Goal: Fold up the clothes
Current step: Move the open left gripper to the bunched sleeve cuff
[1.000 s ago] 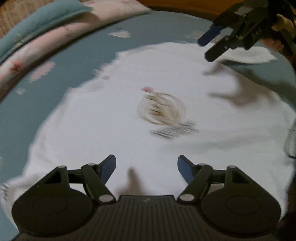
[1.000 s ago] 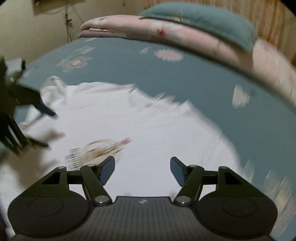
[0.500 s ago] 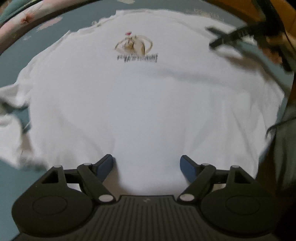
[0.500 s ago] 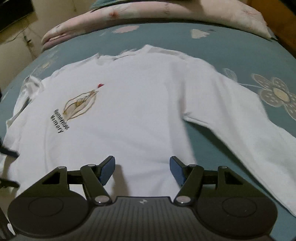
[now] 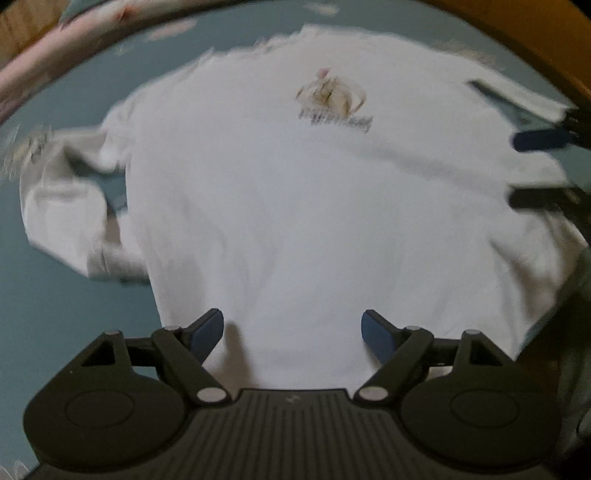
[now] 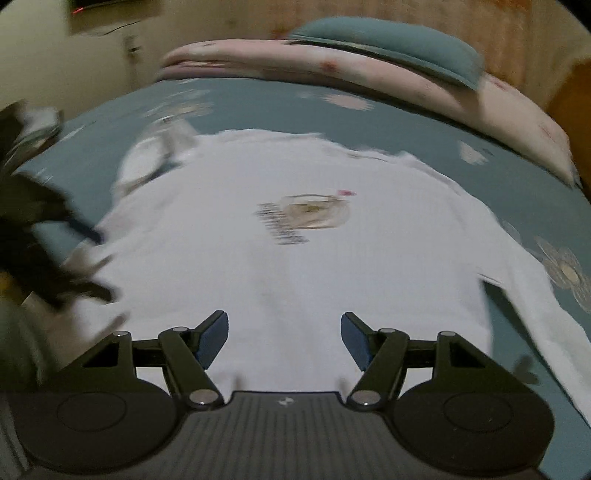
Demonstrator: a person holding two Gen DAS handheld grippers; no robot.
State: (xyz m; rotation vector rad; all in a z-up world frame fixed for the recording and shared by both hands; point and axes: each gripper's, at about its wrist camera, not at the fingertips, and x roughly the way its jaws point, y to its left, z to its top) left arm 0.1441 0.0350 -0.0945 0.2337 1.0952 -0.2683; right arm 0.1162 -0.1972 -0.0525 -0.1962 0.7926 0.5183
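Note:
A white long-sleeved shirt with a small printed emblem lies spread flat on the teal bedspread, front up. My left gripper hovers open over its bottom hem, nothing between the fingers. In the left wrist view the right gripper shows blurred at the far right edge, open, above the shirt's right side. In the right wrist view the shirt fills the middle and my right gripper hangs open over its lower part. The left gripper appears blurred at the left there. One sleeve trails off to the right.
The teal bedspread has pale flower prints. A pink quilt and a teal pillow lie along the far end. A crumpled sleeve lies at the shirt's left side. Orange wood borders the bed.
Both wrist views have swung while the grippers stayed open. The left gripper moved along the hem; the right gripper turned, so pillow and quilt came back into its view. The shirt lies as before.

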